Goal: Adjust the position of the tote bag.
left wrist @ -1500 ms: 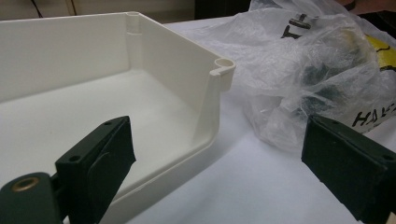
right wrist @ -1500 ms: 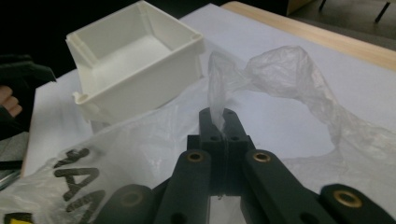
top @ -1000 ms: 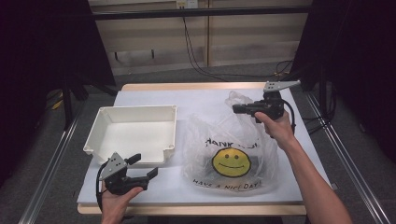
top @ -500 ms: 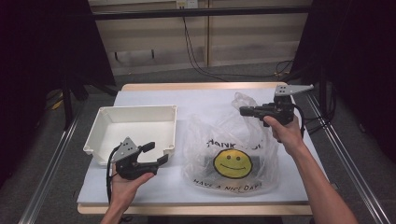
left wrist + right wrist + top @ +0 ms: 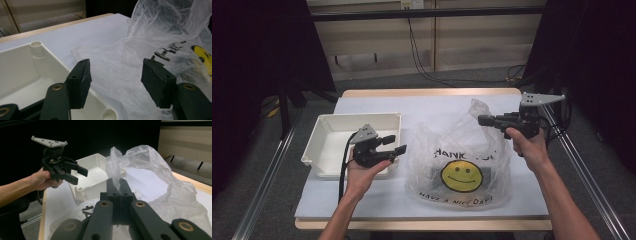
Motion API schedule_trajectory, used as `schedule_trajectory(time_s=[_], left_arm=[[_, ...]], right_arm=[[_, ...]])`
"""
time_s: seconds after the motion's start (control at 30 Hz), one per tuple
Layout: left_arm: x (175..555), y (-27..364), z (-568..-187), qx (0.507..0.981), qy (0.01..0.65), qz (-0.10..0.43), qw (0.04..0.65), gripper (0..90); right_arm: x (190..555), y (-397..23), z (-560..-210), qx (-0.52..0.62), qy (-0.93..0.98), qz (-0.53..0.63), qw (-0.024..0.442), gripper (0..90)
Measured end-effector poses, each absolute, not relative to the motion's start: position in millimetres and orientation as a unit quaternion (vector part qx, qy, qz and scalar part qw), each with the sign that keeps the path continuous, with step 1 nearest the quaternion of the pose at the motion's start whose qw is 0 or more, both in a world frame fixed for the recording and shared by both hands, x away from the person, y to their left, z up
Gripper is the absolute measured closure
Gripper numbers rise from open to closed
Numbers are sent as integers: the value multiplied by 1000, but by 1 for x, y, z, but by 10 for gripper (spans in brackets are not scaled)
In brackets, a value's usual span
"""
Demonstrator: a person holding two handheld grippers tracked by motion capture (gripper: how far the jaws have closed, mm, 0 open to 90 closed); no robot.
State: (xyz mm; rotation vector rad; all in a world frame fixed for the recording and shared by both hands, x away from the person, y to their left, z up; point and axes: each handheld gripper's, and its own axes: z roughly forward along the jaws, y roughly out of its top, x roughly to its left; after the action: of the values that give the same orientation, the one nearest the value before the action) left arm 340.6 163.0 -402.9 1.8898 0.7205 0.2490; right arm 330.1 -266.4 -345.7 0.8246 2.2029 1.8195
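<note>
Plastic bag (image 5: 462, 165): thin, clear, printed with a yellow smiley and lettering; it lies on the white worktop (image 5: 377, 205) with something dark inside near the print (too blurred to name).
Bag handle (image 5: 113, 165): one loop stands upright out of the right gripper's jaws, pulled taut above them, most likely so the mouth is lifted off the worktop and kept from collapsing.
Right gripper (image 5: 484, 120): jaws pressed together on that handle, the film pinched flat between the pads; held level above the bag's far right corner, judged the anchoring hold.
Left gripper (image 5: 396, 145): jaws part-way apart and just been closing, nothing between them; the pads (image 5: 81, 80) have not touched the film.
Ahead of the left jaws: the bag's near flap of loose plastic lies just beyond the tips, slightly toward the right pad; the printed side sits farther off to that side.
Tray (image 5: 332, 145): white, shallow, nothing in it; it sits under and behind the left jaws, its corner post (image 5: 37, 47) off the left pad, well apart from the right jaws.
Why this hold: one side of the mouth is pinned up, the free gripper narrows to a gap suited to thin film (a wide gap would only push it around); judged to be going for the opposite edge to spread the mouth.
Stage: early; bag not yet opened, contents inside.
Risk: film may slide off the pads.
</note>
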Motion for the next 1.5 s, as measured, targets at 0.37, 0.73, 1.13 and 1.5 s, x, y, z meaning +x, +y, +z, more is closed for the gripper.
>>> schedule_trajectory(time_s=[0.37, 0.73, 1.13, 1.5], left_arm=[[385, 123, -382, 840, 316, 68, 435, 464], [412, 102, -393, 863, 330, 40, 381, 477], [440, 80, -400, 877, 343, 42, 334, 442], [451, 69, -406, 903, 310, 39, 294, 312]], right_arm=[[332, -264, -353, 277, 738, 610, 79, 900], [330, -265, -352, 273, 738, 612, 80, 900], [331, -261, -354, 268, 739, 613, 76, 900], [330, -264, -354, 270, 738, 613, 77, 900]])
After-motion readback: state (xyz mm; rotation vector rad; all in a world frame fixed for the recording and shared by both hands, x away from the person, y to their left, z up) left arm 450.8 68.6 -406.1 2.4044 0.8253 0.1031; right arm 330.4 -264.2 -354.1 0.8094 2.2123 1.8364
